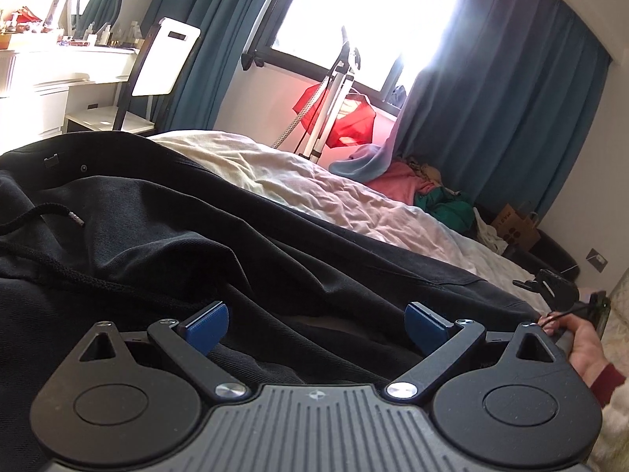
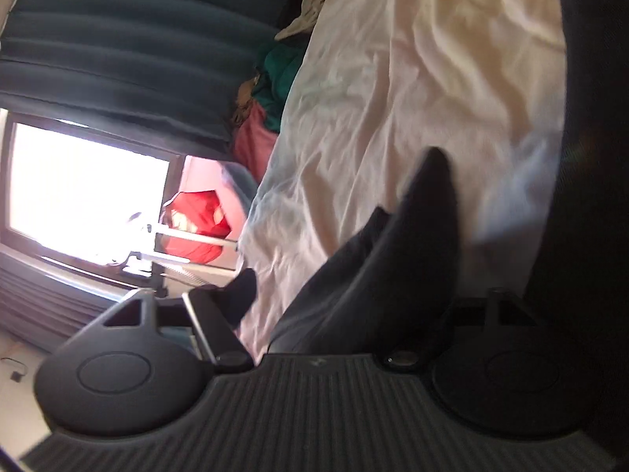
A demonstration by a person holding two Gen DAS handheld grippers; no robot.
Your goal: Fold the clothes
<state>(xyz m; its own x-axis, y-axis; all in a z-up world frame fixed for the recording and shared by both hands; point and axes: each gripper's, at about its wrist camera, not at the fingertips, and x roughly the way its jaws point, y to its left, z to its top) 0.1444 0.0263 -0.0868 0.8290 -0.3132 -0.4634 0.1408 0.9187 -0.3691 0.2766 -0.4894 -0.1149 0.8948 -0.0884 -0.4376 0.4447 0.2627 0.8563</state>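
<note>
A black hoodie point(image 1: 165, 236) lies spread and rumpled across a bed point(image 1: 322, 192) covered with a creased cream sheet, filling the left wrist view from nine o'clock to five o'clock, its drawstring point(image 1: 43, 216) trailing at nine o'clock. The left claw point(image 1: 316, 324) hovers just over the dark cloth with its blue fingertips point(image 1: 208, 324) wide apart, holding nothing. In the blurred, sideways right wrist view, black fabric rises from the right claw point(image 2: 334, 314); dark cloth hides its tips, so I cannot tell whether it is clamped. No neat fold shows, so the folding looks barely begun, with sleeves and body left to do. Around the bed: teal curtains point(image 1: 503, 90) at one o'clock, a bright window point(image 1: 365, 11) at twelve, a red cloth point(image 1: 346, 118) beneath it, a heap of clothes point(image 1: 428, 192) at three, and a white dresser point(image 1: 59, 78) at ten.
</note>
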